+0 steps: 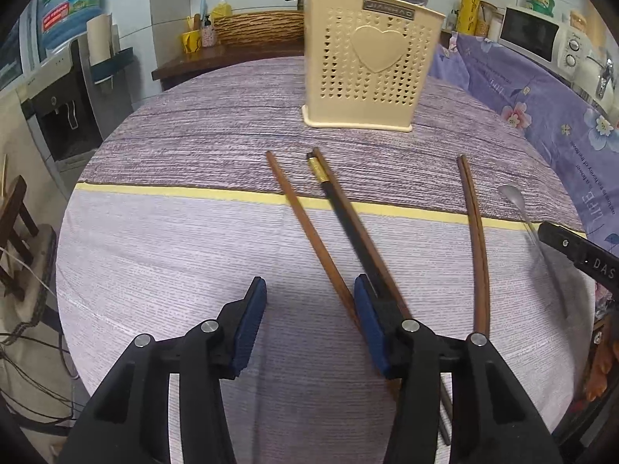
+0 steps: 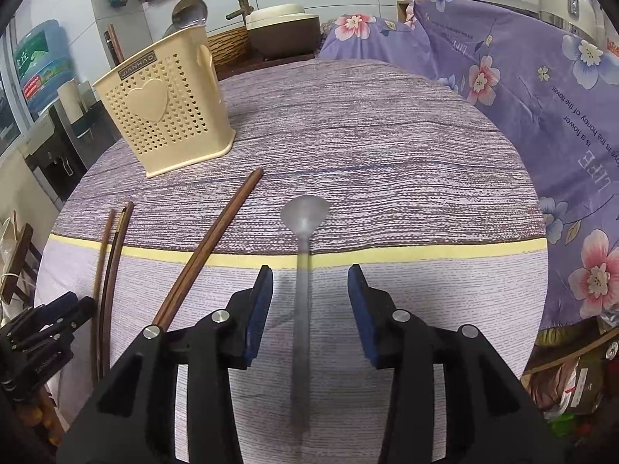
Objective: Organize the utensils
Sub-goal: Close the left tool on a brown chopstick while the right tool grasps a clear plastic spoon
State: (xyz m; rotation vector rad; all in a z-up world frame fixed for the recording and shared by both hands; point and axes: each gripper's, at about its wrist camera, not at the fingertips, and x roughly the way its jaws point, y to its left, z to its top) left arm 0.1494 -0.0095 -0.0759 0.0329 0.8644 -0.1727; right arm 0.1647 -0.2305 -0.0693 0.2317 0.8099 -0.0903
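My right gripper (image 2: 309, 309) stands open astride the spoon (image 2: 303, 270). Its handle runs lengthwise between the jaws. My left gripper (image 1: 309, 324) gapes empty beside the chopsticks (image 1: 348, 216).

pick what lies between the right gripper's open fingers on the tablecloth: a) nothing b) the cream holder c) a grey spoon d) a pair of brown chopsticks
c: in the right wrist view the grey spoon lies handle-first between the right gripper fingers, whose pads stand clear of it on both sides.
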